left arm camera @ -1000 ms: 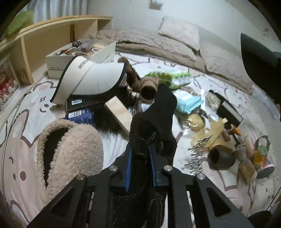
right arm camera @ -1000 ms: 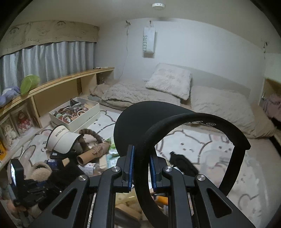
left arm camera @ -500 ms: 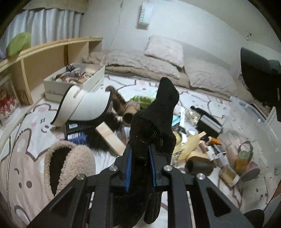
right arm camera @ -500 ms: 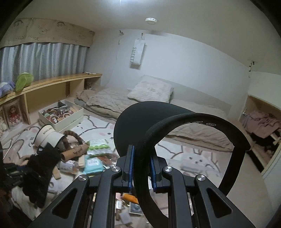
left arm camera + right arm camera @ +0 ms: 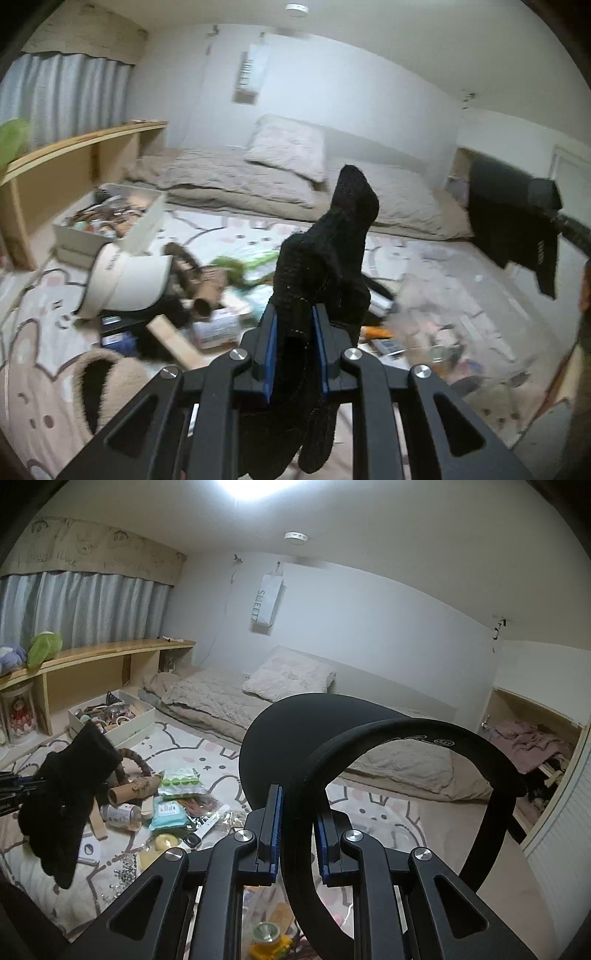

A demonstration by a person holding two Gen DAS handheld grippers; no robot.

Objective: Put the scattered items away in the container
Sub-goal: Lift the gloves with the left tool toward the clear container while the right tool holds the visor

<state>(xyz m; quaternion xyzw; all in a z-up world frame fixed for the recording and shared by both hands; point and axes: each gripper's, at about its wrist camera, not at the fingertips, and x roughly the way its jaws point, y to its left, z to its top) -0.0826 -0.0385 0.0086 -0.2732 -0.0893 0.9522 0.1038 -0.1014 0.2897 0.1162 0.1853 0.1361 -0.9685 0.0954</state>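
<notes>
While hanging above the littered rug [image 5: 207,746]:
Right gripper [image 5: 297,830]: clamping the black visor [image 5: 325,746] by its band, in the air.
Left gripper [image 5: 295,350]: pinching a black glove [image 5: 325,266], dangling over the clutter.

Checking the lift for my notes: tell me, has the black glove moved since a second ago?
Yes. The black glove, clamped in the left gripper, has risen: earlier low beside the white visor, it now overlaps the white box.

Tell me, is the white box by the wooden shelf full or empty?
Full. The white box is open on top and filled with small mixed items up to its rim.
</notes>
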